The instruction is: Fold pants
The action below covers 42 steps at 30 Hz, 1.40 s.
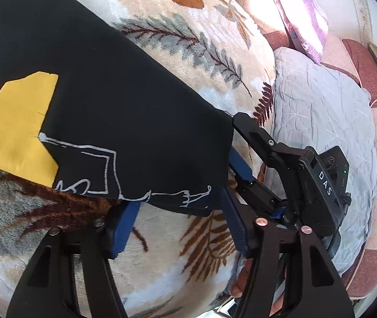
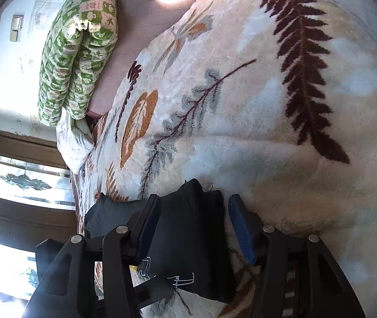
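Now the black pants [image 1: 114, 122] lie spread on a leaf-patterned blanket [image 1: 178, 249] over a bed, a yellow patch [image 1: 16, 127] and white line drawing [image 1: 101, 169] showing near their lower edge. From the left wrist view, the left claw [image 1: 178, 230] is released, its blue pads [image 1: 125, 228] spread wide at the pants' near edge, one pad tucked partly beneath the cloth. Beside it the right claw [image 1: 237, 156] meets the pants' corner; from this side I cannot tell its grip. The right wrist view settles it: the right claw [image 2: 193, 228] is also released, pads [image 2: 241, 230] apart, with a bunched black fold [image 2: 188, 233] of the pants lying between them on the blanket [image 2: 241, 106]. A grey pillow [image 1: 321, 122] sits past the blanket's edge, and a green patterned quilt [image 2: 80, 45] lies folded near the wall.
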Tool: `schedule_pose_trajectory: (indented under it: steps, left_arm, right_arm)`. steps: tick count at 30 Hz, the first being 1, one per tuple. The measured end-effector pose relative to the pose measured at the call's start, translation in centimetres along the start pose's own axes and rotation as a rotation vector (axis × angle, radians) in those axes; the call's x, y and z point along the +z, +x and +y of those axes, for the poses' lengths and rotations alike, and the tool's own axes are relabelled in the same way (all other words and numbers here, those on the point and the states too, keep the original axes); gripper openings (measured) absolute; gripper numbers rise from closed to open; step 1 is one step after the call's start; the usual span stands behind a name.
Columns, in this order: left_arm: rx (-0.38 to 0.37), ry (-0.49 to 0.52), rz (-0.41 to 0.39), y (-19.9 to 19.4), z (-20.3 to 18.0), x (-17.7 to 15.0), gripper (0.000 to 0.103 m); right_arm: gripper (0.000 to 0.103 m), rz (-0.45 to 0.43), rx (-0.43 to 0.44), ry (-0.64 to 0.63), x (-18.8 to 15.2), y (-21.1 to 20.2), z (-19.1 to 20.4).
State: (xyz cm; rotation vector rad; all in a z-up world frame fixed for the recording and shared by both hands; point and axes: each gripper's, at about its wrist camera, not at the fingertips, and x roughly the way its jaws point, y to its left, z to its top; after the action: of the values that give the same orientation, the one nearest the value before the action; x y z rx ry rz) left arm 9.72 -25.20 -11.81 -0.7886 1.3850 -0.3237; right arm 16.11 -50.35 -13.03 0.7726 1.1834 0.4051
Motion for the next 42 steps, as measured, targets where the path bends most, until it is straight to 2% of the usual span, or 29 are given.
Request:
schedule_pose_trajectory:
  steps: [4,6,8,10,11,12,13,15,25,29,31,33,36,39,42]
  left_arm:
    - [0.006,0.003,-0.011,0.5,-0.5,0.4,0.067]
    - [-0.006,0.001,-0.002,0.5,-0.4,0.7,0.066]
    - [-0.014,-0.012,0.001,0.4,-0.1,1.1,0.058]
    - [-0.005,-0.008,0.014,0.4,0.1,1.5,0.035]
    - [-0.012,-0.01,0.025,0.5,0.2,1.7,0.029]
    - [-0.024,-0.011,0.042,0.7,0.4,1.8,0.018]
    - [-0.034,-0.015,0.06,0.9,0.7,2.0,0.012]
    - [-0.051,-0.027,0.079,1.0,1.1,1.9,0.009]
    - [-0.091,-0.026,0.109,0.1,1.8,1.8,0.008]
    - [-0.097,-0.049,0.132,0.6,2.4,1.8,0.008]
    - [-0.096,-0.047,0.131,0.8,2.2,1.8,0.008]
    - [-0.089,-0.05,0.126,1.1,2.2,1.8,0.009]
    - [-0.09,-0.043,0.111,1.5,2.2,1.6,0.011]
    - [-0.074,0.036,0.111,1.3,1.4,1.7,0.009]
    - [-0.107,0.028,0.123,0.7,1.6,1.9,0.007]
  right_arm:
    - [0.056,0.037,-0.001,-0.03,0.5,0.7,0.4]
    - [0.05,0.04,-0.017,-0.051,0.5,0.7,0.6]
    - [0.04,0.033,-0.033,-0.048,0.5,0.7,0.4]
    - [0.026,0.025,-0.039,-0.044,0.4,0.5,-0.1]
    - [0.025,0.018,-0.034,-0.04,0.3,0.4,-0.4]
    - [0.022,0.01,-0.028,-0.034,0.2,0.2,-0.6]
    - [0.02,-0.001,-0.024,-0.03,0.0,0.1,-0.7]
    - [0.018,-0.012,-0.03,-0.037,-0.2,-0.1,-0.8]
    - [0.014,-0.046,-0.046,-0.039,-1.0,-1.2,0.1]
    - [0.022,-0.018,-0.062,-0.005,-0.9,-0.4,-0.3]
    - [0.029,-0.025,-0.051,0.013,-0.8,0.0,-0.5]
    - [0.031,-0.024,-0.049,-0.001,-0.8,0.4,-0.2]
    - [0.017,-0.028,-0.081,-0.045,-0.8,0.5,0.6]
    - [0.014,-0.058,-0.091,-0.063,-1.1,-0.4,1.3]
    - [0.012,-0.079,-0.092,-0.076,-1.5,-1.4,2.3]
